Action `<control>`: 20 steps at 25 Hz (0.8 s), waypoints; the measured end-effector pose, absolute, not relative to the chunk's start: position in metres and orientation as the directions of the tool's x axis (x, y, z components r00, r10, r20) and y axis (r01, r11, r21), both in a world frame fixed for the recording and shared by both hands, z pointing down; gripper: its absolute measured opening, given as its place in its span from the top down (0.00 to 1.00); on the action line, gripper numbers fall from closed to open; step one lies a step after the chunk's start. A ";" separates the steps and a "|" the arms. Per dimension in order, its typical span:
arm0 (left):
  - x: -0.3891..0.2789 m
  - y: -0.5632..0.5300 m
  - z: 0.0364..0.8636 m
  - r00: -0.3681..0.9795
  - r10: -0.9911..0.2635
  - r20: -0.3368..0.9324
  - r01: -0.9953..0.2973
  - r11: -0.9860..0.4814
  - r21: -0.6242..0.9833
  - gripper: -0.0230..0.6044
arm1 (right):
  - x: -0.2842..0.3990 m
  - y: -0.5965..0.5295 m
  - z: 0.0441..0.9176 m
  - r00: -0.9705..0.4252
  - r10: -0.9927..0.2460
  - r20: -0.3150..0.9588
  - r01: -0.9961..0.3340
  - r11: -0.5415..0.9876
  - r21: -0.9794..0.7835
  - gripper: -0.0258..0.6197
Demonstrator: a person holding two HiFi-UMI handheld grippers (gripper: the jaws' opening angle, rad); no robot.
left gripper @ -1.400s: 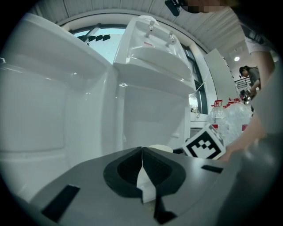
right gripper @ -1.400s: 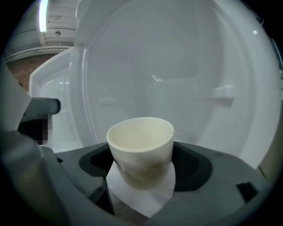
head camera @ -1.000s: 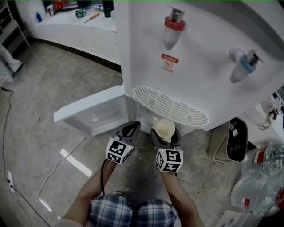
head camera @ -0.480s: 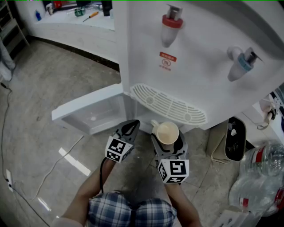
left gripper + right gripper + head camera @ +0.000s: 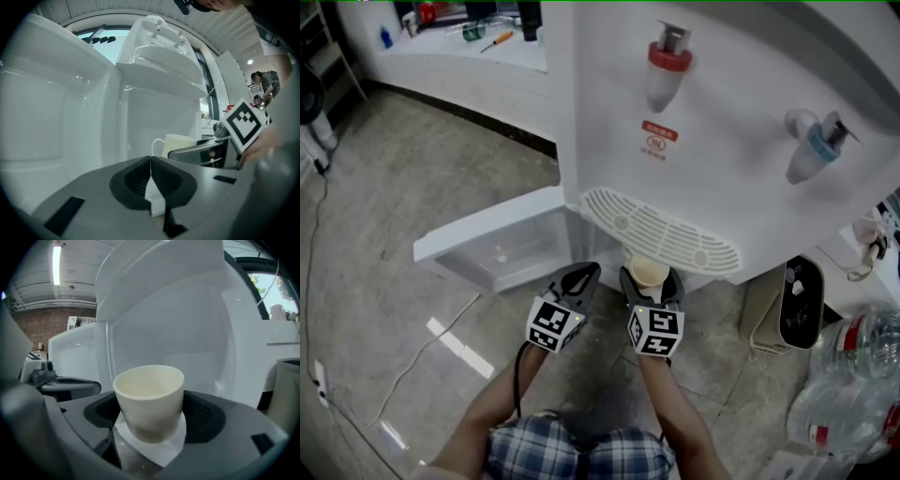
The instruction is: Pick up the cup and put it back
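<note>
Cream handled cup (image 5: 149, 397) sits clamped in our right gripper's (image 5: 150, 414) fingers, close to the slotted drip tray (image 5: 661, 230) of the white water dispenser (image 5: 731, 84). We note our left gripper's (image 5: 150, 163) fingers are together, holding nothing.

no readable text; the red label (image 5: 657, 137) on the water dispenser (image 5: 741, 112) is too small to make out.

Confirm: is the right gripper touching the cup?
Touching. Right gripper view: the right gripper has its pads pressed on both sides of the upright cup, no gap.
</note>
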State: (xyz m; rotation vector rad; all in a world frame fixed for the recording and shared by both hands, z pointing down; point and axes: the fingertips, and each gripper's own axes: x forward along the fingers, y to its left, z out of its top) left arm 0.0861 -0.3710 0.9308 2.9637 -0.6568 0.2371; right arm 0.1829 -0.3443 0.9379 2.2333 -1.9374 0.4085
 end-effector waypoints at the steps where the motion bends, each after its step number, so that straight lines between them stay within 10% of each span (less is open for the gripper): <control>1: 0.087 -0.371 0.931 0.896 -0.409 0.173 -0.424 -0.904 0.057 0.92 | 0.186 -0.351 0.944 0.134 -0.941 0.311 -0.986 -0.159 -0.055 0.31; 20: 0.094 -0.358 0.931 0.911 -0.371 0.180 -0.386 -0.921 0.052 0.92 | 0.218 -0.398 1.011 0.209 -0.904 0.372 -0.966 -0.251 -0.066 0.21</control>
